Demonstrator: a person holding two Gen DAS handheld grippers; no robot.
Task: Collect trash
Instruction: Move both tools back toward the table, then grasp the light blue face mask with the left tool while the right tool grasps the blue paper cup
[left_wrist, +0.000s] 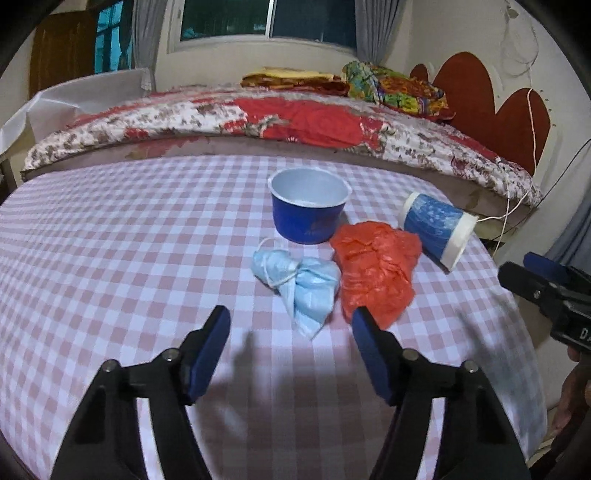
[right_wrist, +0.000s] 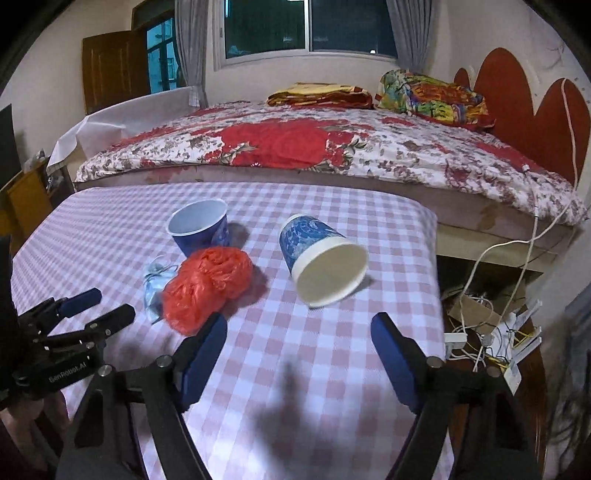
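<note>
Left wrist view. My left gripper (left_wrist: 290, 326) hangs above the near part of the table (left_wrist: 110, 236), which wears a pink-and-white checked cloth. Its two blue-padded fingers (left_wrist: 210, 343) stand wide apart with nothing between them. Ahead of the fingertips lies a crumpled blue face mask (left_wrist: 299, 284), its white ear loop showing. Just right of the mask, touching it, is a crumpled red plastic bag (left_wrist: 375, 269); the tip of the right-hand finger overlaps the bag's near edge, and I cannot tell whether they touch. Behind these two stands an upright blue bowl (left_wrist: 308, 208), white inside. To the right, a blue paper cup (left_wrist: 437, 227) lies on its side near the table's right edge, close against the bag. My right gripper (left_wrist: 532, 277) enters from the right border; from here I cannot tell how far it is spread. Behind the table is a bed (left_wrist: 258, 122) with a red floral cover.

Right wrist view. My right gripper (right_wrist: 299, 328) also hangs over the table, fingers spread wide and holding nothing. The paper cup (right_wrist: 321, 258) lies ahead, its open mouth turned toward me. Left of it sits the red bag (right_wrist: 207, 284), with the mask (right_wrist: 153, 288) partly hidden behind it and the bowl (right_wrist: 199, 229) upright beyond. My left gripper (right_wrist: 98, 306) shows at the left border, its fingers apart and pointing at the bag. Right of the table, cables (right_wrist: 480, 332) lie in a tangle.
</note>
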